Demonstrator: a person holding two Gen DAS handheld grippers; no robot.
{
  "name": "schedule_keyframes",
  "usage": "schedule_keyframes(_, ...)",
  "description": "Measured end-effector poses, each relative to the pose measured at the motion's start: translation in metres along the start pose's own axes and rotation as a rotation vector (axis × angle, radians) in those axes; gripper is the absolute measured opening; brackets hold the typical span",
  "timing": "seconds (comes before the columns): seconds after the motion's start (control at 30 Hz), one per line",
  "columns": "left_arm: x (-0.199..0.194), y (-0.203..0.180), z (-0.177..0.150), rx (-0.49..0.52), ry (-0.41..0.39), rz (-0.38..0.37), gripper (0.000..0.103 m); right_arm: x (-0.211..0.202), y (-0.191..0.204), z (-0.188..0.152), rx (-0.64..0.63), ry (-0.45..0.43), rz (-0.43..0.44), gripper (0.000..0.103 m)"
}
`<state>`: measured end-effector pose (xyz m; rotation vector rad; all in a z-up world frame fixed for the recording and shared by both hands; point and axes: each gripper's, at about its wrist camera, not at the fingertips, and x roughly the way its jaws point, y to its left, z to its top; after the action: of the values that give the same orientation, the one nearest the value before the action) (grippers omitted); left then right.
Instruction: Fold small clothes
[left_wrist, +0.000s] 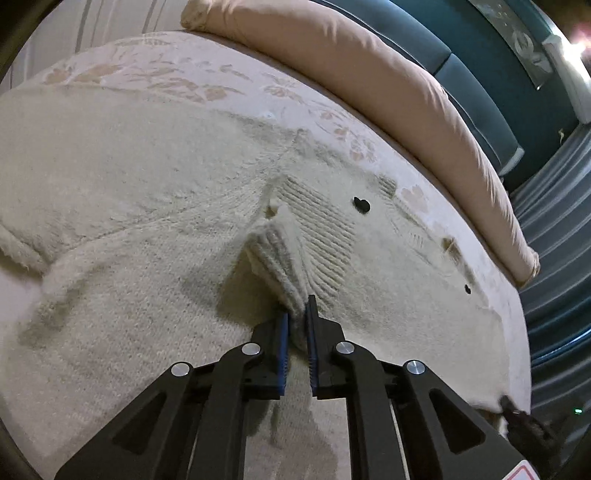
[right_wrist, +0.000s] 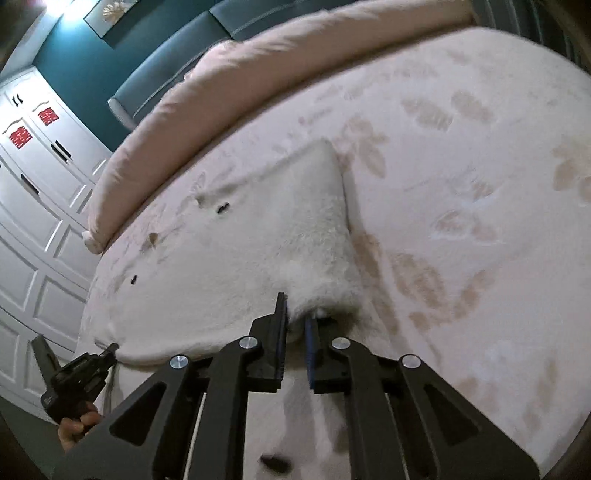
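Note:
A cream knit cardigan (left_wrist: 147, 177) with black buttons (left_wrist: 361, 204) lies spread on the bed. In the left wrist view my left gripper (left_wrist: 297, 310) is shut on a ribbed cuff (left_wrist: 275, 258), which stands up in a small ridge between the blue pads. The right wrist view shows the same cardigan (right_wrist: 221, 258), fluffy and white. My right gripper (right_wrist: 295, 310) is shut on its near edge, below a raised fold (right_wrist: 325, 206). The left gripper (right_wrist: 85, 373), held by a hand, shows at the lower left with its tip at the cardigan's edge.
The bed has a pale blanket with a leaf print (right_wrist: 461, 166). A long pink rolled quilt (left_wrist: 369, 74) lies along the teal headboard (left_wrist: 472, 74). White wardrobe doors (right_wrist: 37, 206) stand beyond the bed's edge. The other gripper (left_wrist: 517, 411) shows at the lower right.

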<state>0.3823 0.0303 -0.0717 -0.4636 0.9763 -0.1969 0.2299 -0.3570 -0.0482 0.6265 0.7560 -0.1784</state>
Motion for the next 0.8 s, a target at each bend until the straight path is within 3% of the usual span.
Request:
schedule_keyframes(0.1,0.001,-0.005,0.000,0.016,0.000,0.016,0.010,-0.025,0.029,-0.011,-0.089,-0.087,-0.079,0.009)
schedule_keyframes(0.2,0.001,-0.003,-0.001,0.016,-0.003,0.023,0.011,-0.012,0.061,-0.014,-0.229,-0.097,-0.088,0.009)
schedule_keyframes(0.27,-0.001,-0.002,-0.003,0.009,-0.006,0.025,0.013,0.013,0.072,-0.012,-0.306,-0.053,-0.111,0.008)
schedule_keyframes(0.33,-0.002,0.000,-0.004,0.008,-0.003,0.019,0.013,0.047,0.050,-0.015,-0.270,0.027,-0.239,0.008)
schedule_keyframes(0.4,-0.009,0.005,-0.002,-0.017,0.008,-0.006,0.015,0.041,0.028,-0.017,-0.160,0.017,-0.182,0.006)
schedule_keyframes(0.47,-0.025,0.016,-0.001,-0.061,0.008,-0.044,0.019,0.021,0.029,-0.024,-0.161,-0.015,-0.229,0.009)
schedule_keyframes(0.53,-0.053,0.040,0.000,-0.114,-0.042,-0.072,0.028,-0.001,0.037,-0.046,-0.196,-0.038,-0.265,0.018)
schedule_keyframes(0.6,-0.078,0.070,0.002,-0.163,-0.078,-0.040,0.046,-0.014,0.042,-0.070,-0.221,-0.016,-0.231,0.020)
schedule_keyframes(0.73,-0.137,0.173,0.017,-0.333,-0.173,0.102,0.049,-0.025,0.053,-0.117,-0.294,0.022,-0.199,0.042)
schedule_keyframes(0.8,-0.159,0.217,0.025,-0.414,-0.214,0.175,0.049,-0.024,0.062,-0.133,-0.350,0.001,-0.232,0.049)
